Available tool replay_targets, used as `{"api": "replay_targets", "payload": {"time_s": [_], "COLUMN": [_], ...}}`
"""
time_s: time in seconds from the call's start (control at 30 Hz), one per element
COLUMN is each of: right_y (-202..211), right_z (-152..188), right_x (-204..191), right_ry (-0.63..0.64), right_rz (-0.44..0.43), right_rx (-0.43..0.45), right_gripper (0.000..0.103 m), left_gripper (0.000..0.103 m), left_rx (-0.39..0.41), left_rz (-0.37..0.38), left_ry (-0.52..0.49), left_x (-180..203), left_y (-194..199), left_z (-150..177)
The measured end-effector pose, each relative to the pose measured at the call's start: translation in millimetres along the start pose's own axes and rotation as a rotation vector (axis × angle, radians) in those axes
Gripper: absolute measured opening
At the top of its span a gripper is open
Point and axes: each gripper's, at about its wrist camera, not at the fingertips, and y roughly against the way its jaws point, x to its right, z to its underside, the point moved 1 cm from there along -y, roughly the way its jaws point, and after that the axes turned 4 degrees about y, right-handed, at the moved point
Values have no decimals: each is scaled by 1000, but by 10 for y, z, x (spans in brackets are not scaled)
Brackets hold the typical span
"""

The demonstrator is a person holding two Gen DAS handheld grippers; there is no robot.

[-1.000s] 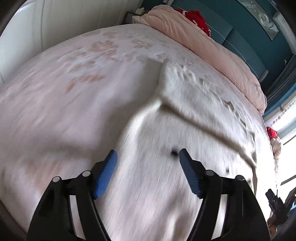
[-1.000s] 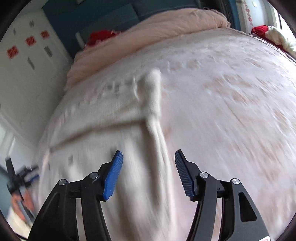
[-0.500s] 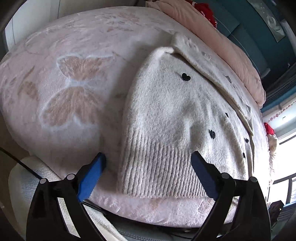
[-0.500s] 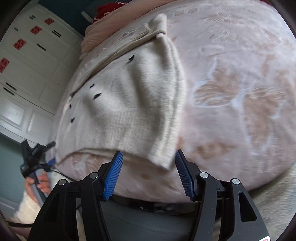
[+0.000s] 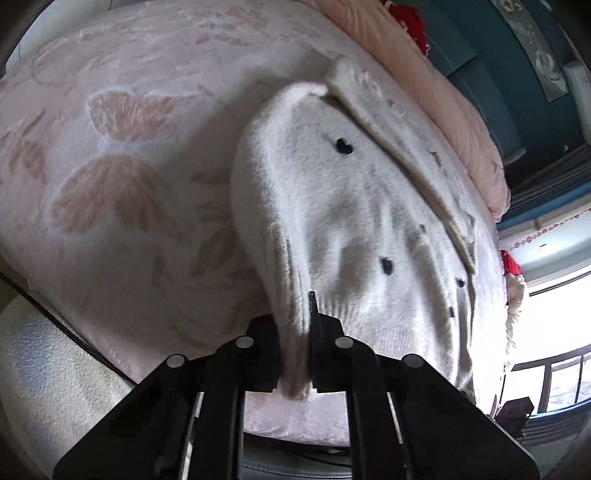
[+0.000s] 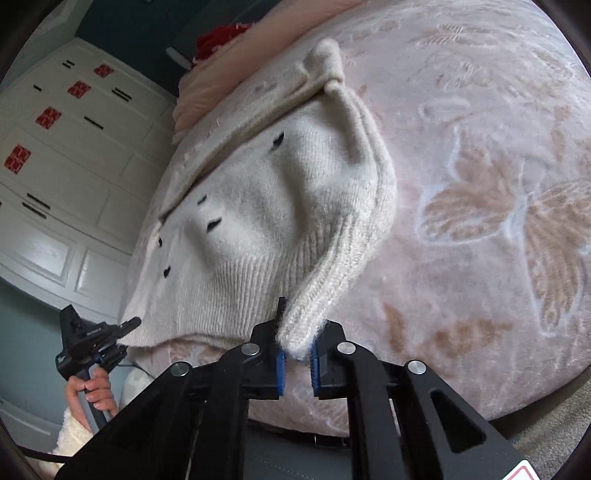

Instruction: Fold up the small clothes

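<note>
A small cream knit sweater [image 5: 351, 206] with black heart dots lies on a pink butterfly-print blanket [image 5: 122, 177], its ribbed hem toward the near bed edge. My left gripper [image 5: 295, 354] is shut on the hem's left corner, the fabric pinched between its jaws. In the right wrist view the sweater [image 6: 258, 206] shows too, and my right gripper [image 6: 297, 354] is shut on the hem's right corner, which is lifted slightly. The left gripper [image 6: 129, 324] shows at that view's lower left, held by a hand.
A folded pink quilt [image 5: 424, 85] and red items [image 5: 408, 18] lie at the bed's far end. White wardrobe doors [image 6: 55, 166] stand to the left. The bed's near edge drops to a pale carpet [image 5: 40, 369]. A window [image 5: 554, 332] is at right.
Both grippers pulled back from above the sweater to the near bed edge, then shut on the two hem corners. They were open half a second ago.
</note>
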Motion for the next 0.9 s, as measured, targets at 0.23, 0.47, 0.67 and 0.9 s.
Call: {"api": "replay_targets", "payload": {"time_s": [0.23,0.47,0.67,0.9], "right_y": [476,1074,1414,1817], "right_z": [-2,212,844,783], "right_x": [-79,-154,-134,-423], "right_ry": [39,110,174,227], "right_rz": [-6,28,89,14], "right_rx": [90,59,-186,-182], "right_gripper": [6,5,5,5], "left_gripper": [7,6,6,6], "left_rx": [34,-36,-201,-193], "left_rz": [84,72,-14,27], "left_ry": [-19,-135,-243,-237], "left_x": [180,265,116,418], "left_y": [409,870,1133,1573], "left_z": [39,432,1019,983]}}
